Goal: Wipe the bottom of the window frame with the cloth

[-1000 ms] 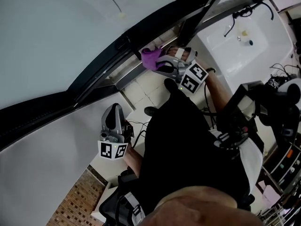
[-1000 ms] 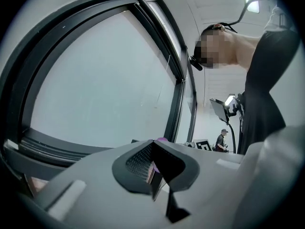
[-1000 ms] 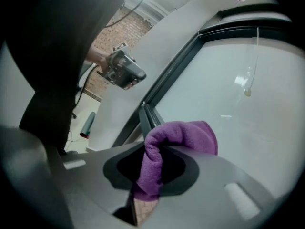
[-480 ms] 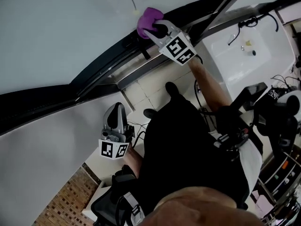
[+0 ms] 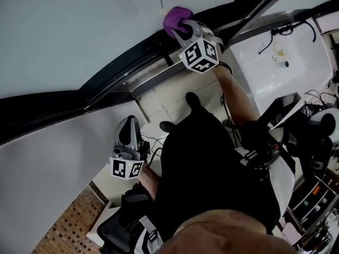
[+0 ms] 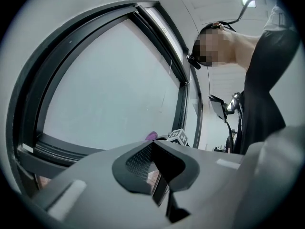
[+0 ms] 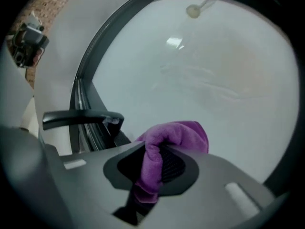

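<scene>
Head view puts your left gripper [image 5: 129,126] closest to you, held low beside your dark clothing [image 5: 212,173] and above the pale tiled floor [image 5: 161,102], well apart from the window. In the left gripper view its jaws [image 6: 152,159] sit pressed together with nothing between them, pointing toward the window and the other gripper. Farther out, your right arm [image 5: 235,97] stretches forward and carries the right gripper [image 5: 184,29] up to the dark window frame [image 5: 122,70]. The right gripper view shows its jaws [image 7: 153,168] clamped on the purple cloth [image 7: 174,135]: one fold runs down between the pads and the rest bunches up just past the jaw tips. From above, the cloth [image 5: 175,16] sits at the line where the frame's lower rail meets the frosted glass [image 5: 69,30]; you cannot tell from these views how firmly it presses there. Just left of the cloth in the right gripper view, a dark handle [image 7: 81,118] juts out from the frame. Beyond the frame, a thin cord [image 7: 205,1] with a small pale end hangs in front of the glass.
</scene>
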The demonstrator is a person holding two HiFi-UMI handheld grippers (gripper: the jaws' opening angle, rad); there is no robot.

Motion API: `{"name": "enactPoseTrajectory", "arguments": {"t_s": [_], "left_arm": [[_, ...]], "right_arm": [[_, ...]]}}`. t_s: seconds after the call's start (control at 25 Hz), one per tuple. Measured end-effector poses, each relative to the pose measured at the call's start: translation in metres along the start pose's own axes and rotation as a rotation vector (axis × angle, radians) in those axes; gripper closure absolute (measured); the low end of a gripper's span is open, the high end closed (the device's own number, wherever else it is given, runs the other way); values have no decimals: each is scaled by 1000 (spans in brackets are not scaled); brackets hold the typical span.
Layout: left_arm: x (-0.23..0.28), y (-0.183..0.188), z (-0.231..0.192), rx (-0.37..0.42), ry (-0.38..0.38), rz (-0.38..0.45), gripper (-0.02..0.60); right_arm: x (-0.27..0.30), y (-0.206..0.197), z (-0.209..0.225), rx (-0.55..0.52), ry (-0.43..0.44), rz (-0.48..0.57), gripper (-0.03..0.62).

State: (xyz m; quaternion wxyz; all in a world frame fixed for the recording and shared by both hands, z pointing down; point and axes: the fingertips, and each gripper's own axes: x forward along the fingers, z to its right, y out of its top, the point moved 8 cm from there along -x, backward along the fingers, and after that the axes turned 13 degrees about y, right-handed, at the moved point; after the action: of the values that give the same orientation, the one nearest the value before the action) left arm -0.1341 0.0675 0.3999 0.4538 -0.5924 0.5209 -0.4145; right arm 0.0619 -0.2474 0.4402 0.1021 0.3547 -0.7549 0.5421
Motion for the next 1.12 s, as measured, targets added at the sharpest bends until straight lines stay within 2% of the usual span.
{"name": "enactPoseTrajectory", "arguments": {"t_s": [0.16,0.28,0.36,0.44,0.48,0.56,0.76,0.96,1.12], "left_arm": [[5,-1,-2,-7,-5,-4,578],[9,-2,2,-5,-16,-5,578],[11,-1,2,-2,-21,-2,579],[11,-1,1,-3,-25,1,579],[11,-2,0,-6,-28,0,578],[13,-5,-2,-13,-34,-8,578],[21,-4,5,-13,-62,-11,578],[28,-5,7,-10,-80,-14,578],[27,-7,3,-18,-78,-20,578]], "right_arm": [[0,13,-7,42,95,108,530],[18,9,-21,9,139,83,531],[16,-2,-14,-5,75,4,531],[6,-18,3,-10,-34,-90,530],[-1,-25,10,15,-66,-96,530],[-8,-29,18,67,-61,-69,530],[24,-21,1,20,66,-100,537],[24,-30,9,48,39,-150,534],[9,-49,27,57,-26,-192,534]]}}
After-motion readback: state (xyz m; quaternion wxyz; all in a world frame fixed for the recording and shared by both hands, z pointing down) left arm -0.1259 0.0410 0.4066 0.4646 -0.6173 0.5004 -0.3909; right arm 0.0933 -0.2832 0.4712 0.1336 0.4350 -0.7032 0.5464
